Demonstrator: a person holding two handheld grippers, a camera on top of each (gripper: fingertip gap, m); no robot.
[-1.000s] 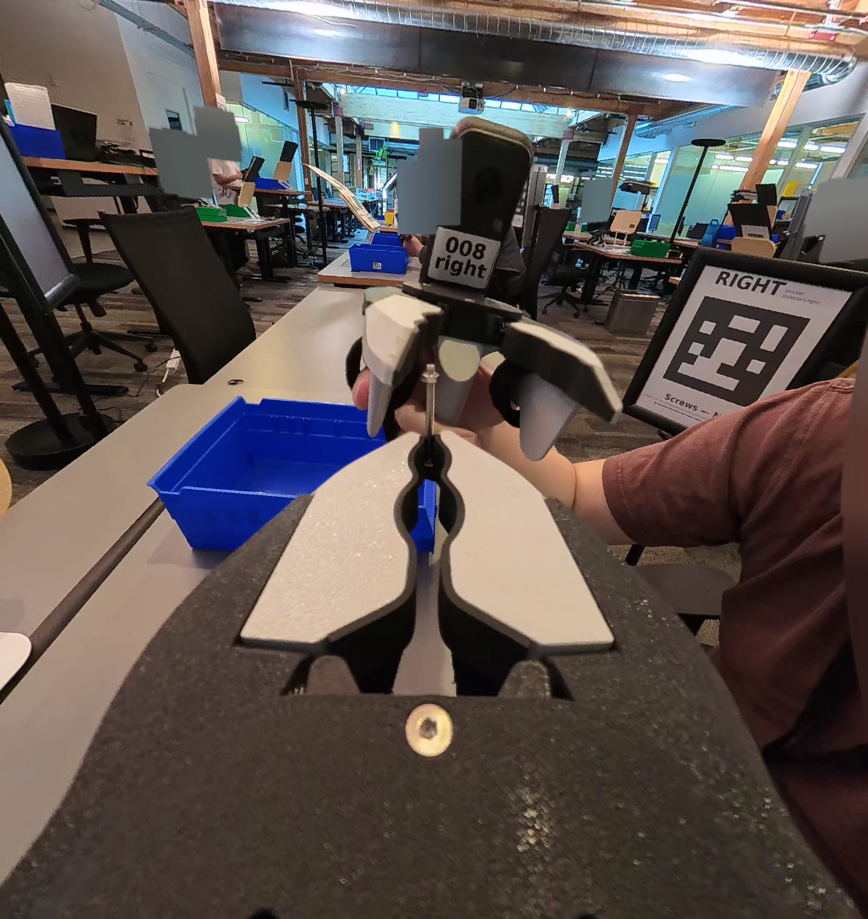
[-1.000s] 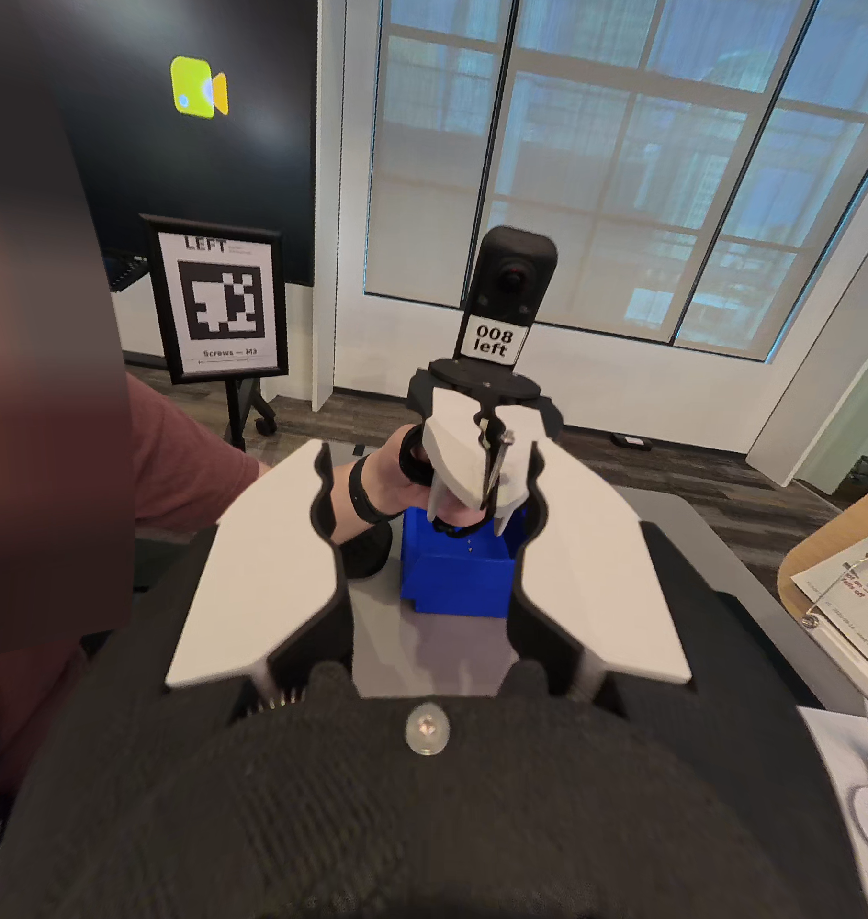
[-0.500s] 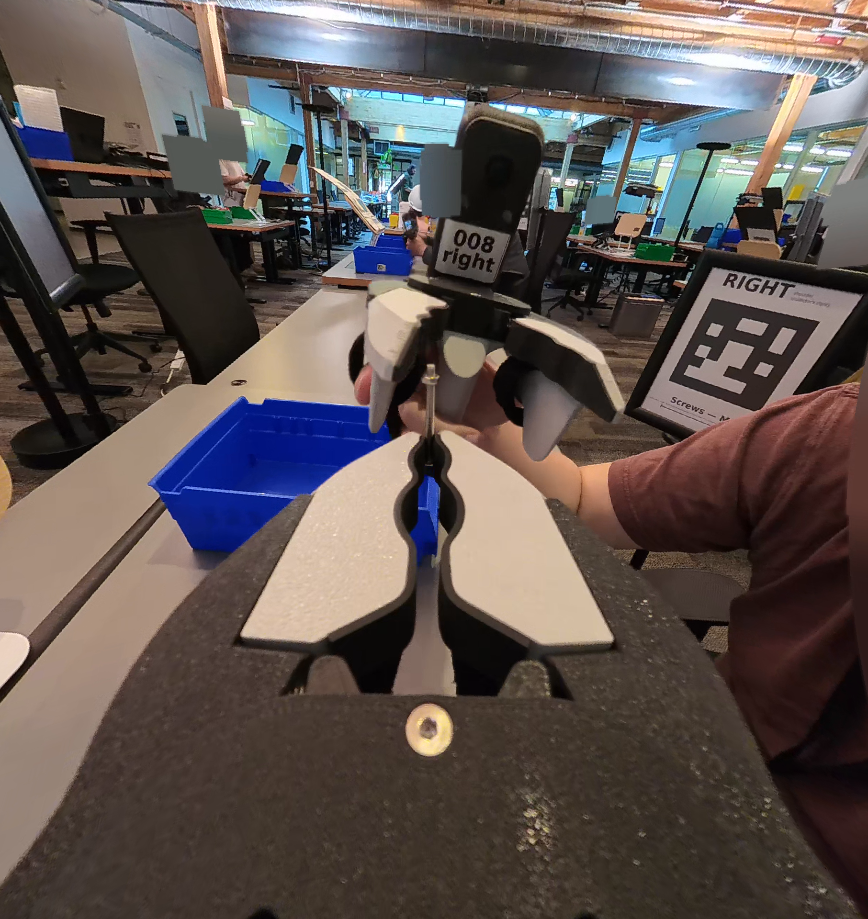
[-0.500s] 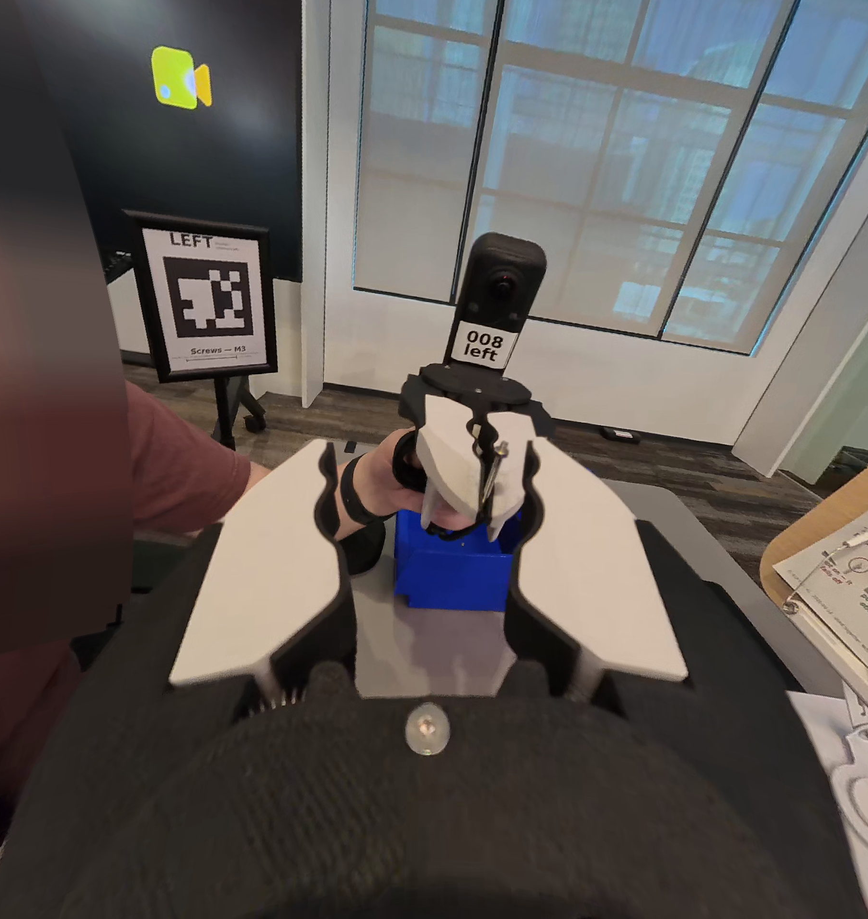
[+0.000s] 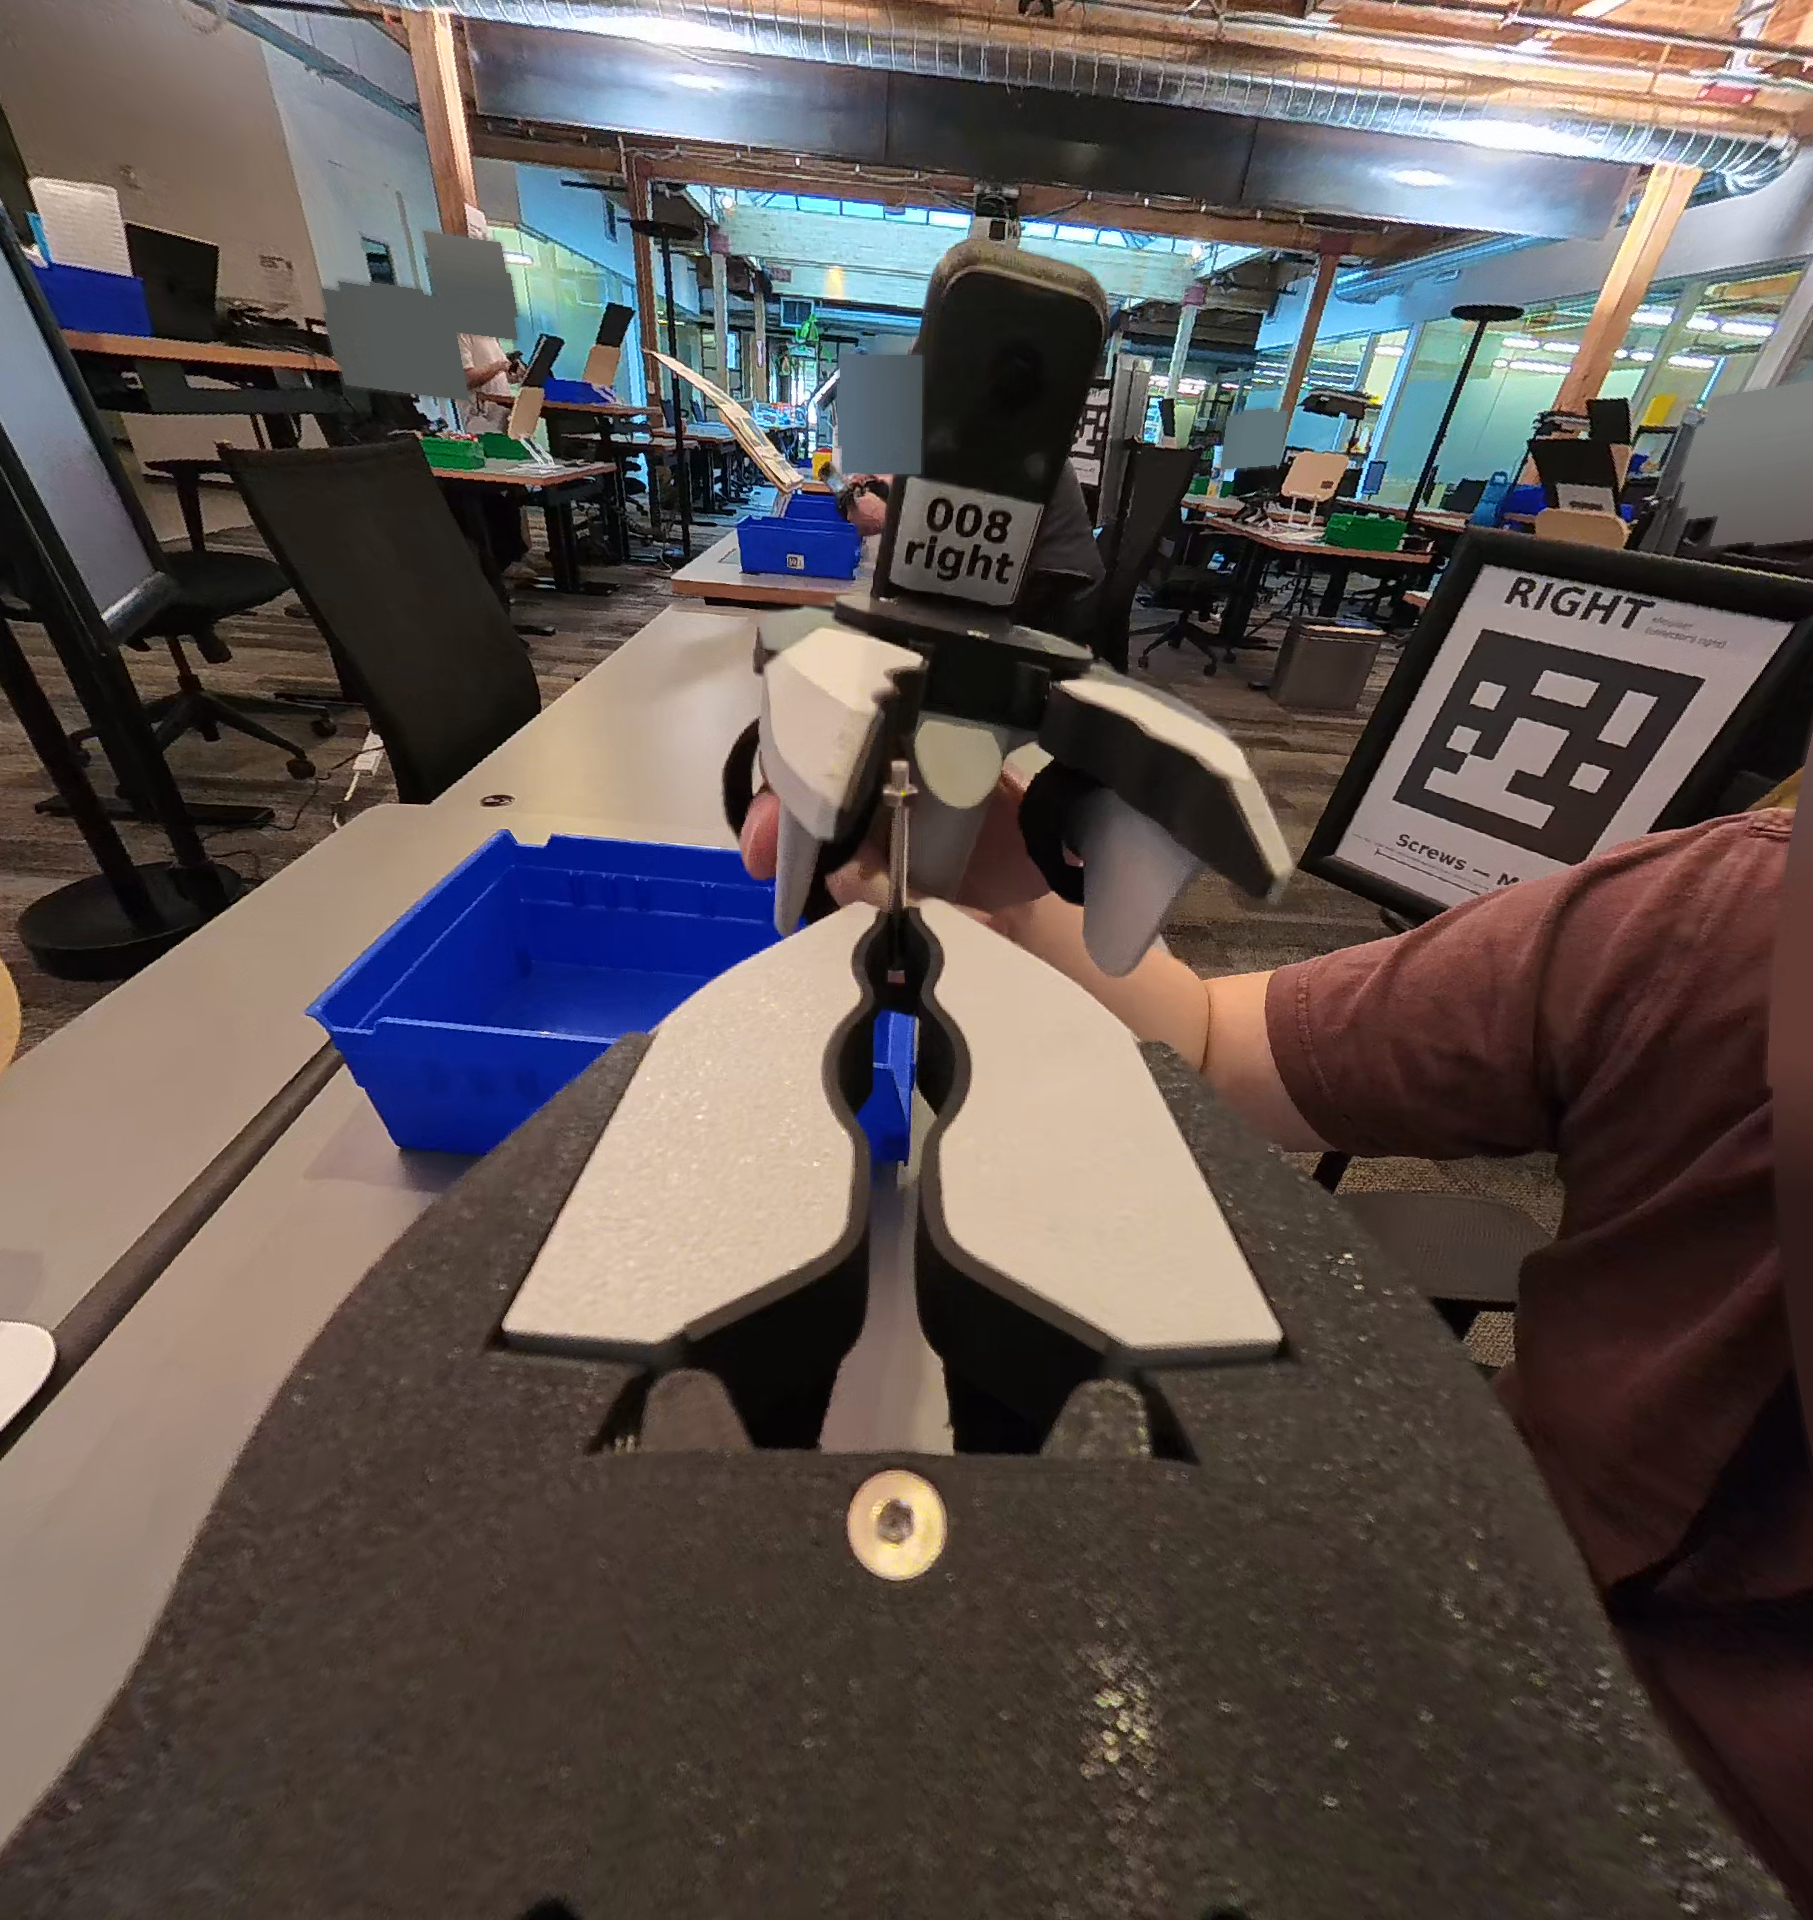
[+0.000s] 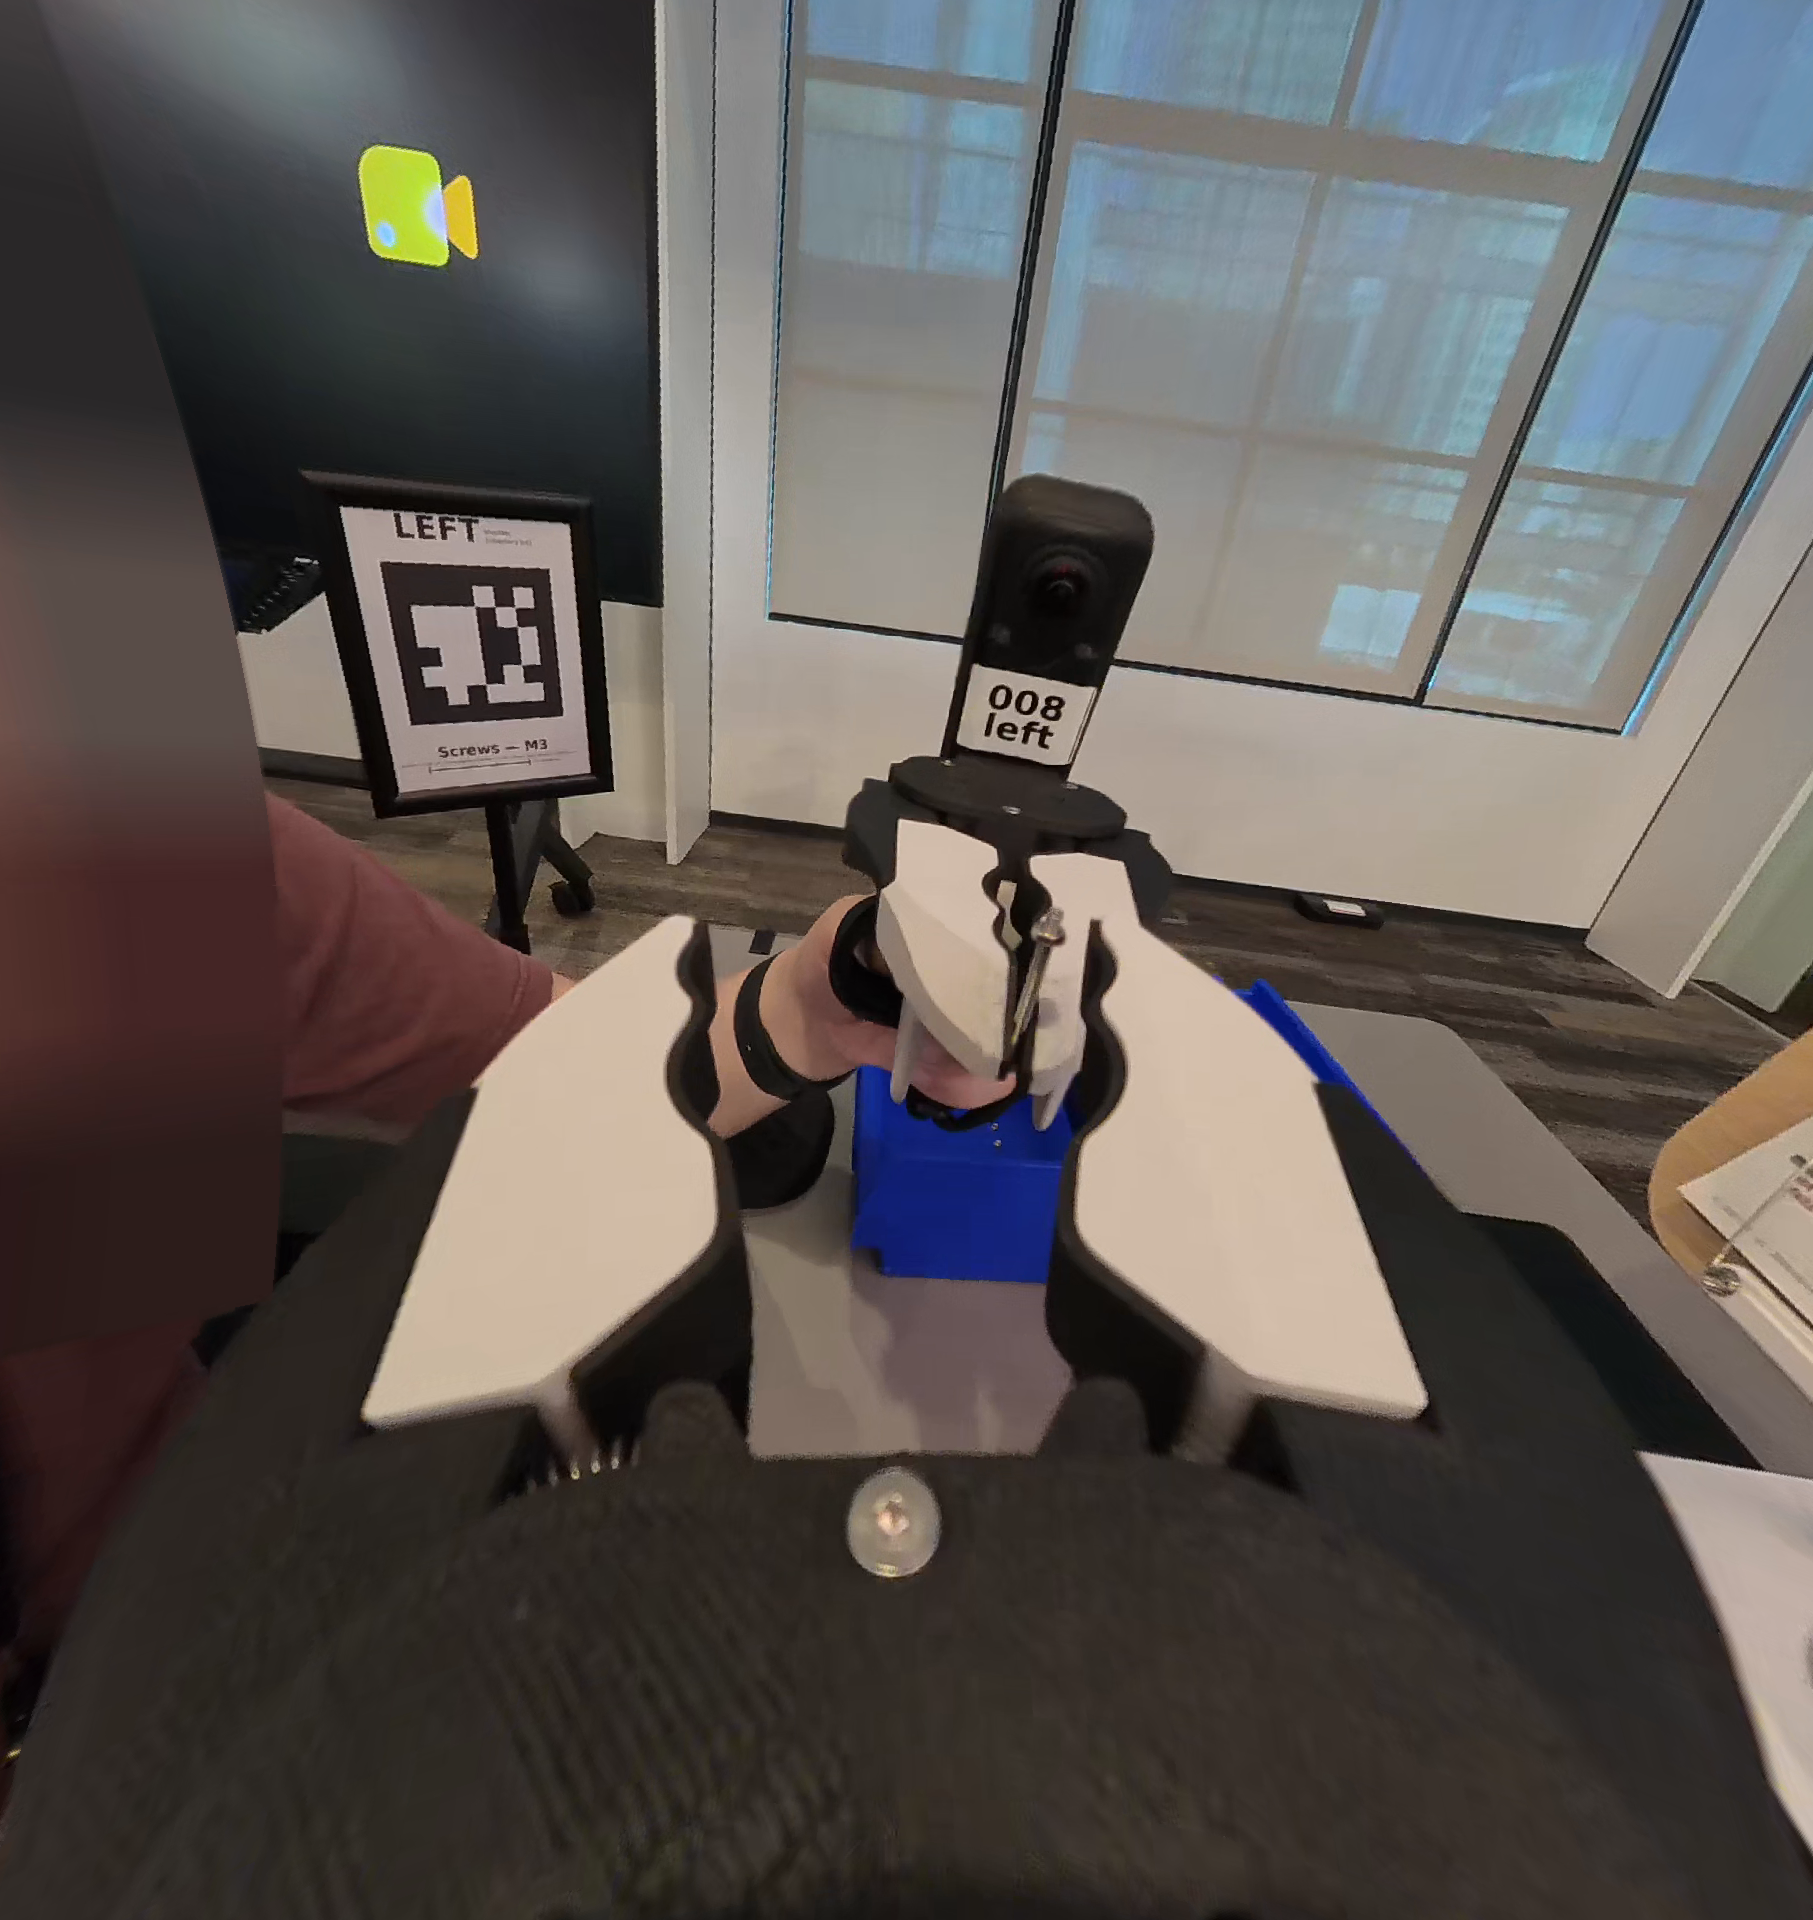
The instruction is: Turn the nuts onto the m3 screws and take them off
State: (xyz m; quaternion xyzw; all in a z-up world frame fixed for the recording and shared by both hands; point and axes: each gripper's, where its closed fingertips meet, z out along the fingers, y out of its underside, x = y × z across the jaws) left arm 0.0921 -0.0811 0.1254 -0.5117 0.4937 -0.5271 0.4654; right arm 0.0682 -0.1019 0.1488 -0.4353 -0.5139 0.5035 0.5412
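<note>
Steel screw (image 5: 898, 852) pinched upright at left fingers' (image 5: 777, 1049) tips; right fingers (image 6: 590, 1164) spread empty.

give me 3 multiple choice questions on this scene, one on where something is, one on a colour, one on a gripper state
1. Where is the bin?
A. on the grey table
B. on a chair
C. on the floor

2. What colour is the bin?
A. green
B. blue
C. red

3. How does the left gripper stand?
A. wide open and empty
B. shut on the screw
C. shut on the bin's rim

Key:
1 A, the bin sits on the table in the left wrist view.
2 B, its walls are blue in both views.
3 B, its fingers meet around the screw, whose head sticks up past the tips; the right gripper is the open one.
</note>
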